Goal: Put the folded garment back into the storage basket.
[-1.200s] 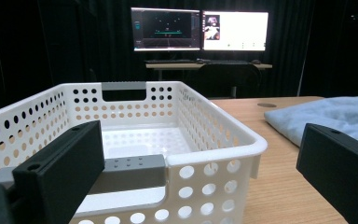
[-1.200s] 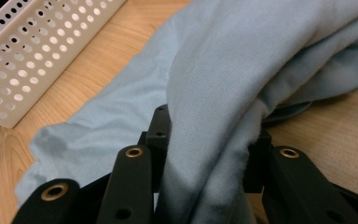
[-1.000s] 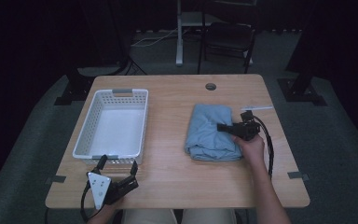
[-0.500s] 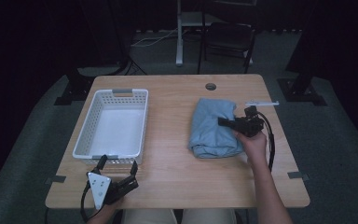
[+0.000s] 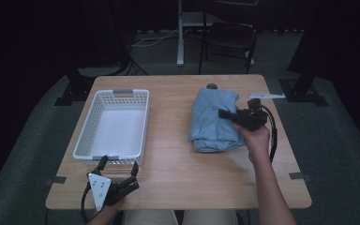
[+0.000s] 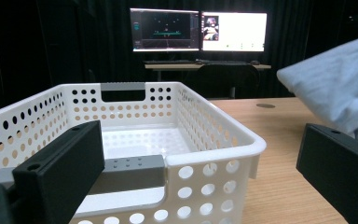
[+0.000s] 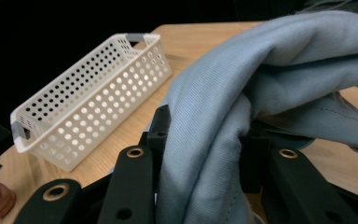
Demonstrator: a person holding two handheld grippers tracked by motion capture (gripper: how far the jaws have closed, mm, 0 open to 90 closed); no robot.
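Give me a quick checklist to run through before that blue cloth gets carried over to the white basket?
1. Right gripper shut on the cloth: ok, fabric sits between its jaws.
2. Whole cloth lifted off the table: not ok, most of it lies on the wood.
3. Basket empty: ok.
4. Table between cloth and basket clear: ok.
5. Left gripper out of the way: ok, it sits open at the basket's near end.
6. Grip firm enough to carry the cloth: cannot tell.
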